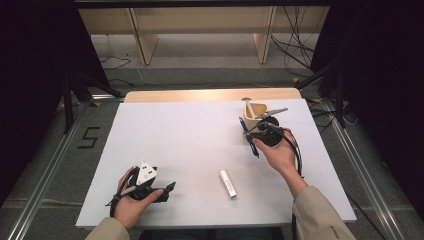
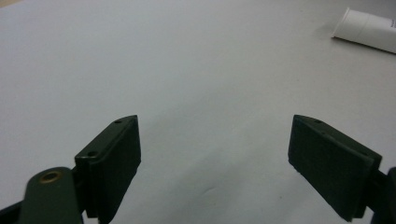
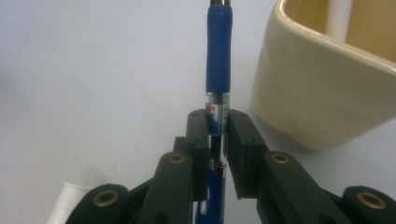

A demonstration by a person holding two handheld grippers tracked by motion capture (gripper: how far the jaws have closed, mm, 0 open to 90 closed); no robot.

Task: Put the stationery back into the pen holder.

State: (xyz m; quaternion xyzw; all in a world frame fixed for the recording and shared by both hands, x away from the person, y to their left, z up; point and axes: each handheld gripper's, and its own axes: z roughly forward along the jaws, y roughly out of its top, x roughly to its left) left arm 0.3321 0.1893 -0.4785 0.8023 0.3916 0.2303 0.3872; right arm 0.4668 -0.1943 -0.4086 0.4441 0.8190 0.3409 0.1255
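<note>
Right claw (image 3: 217, 128) clamped blue plastic pen (image 3: 218, 60) beside cream square ceramic cup (image 3: 317, 93); left claw (image 2: 215, 158) gaped wide, empty, over white bench (image 2: 187, 70).

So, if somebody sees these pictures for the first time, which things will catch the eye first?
Probably the blue pen, clamped in the right claw at the far right of the white table, just beside a cream-coloured cup with something white standing inside. Next, the white tube lying alone near the front edge. The left claw hangs wide open over bare table at the front left, holding nothing.
</note>
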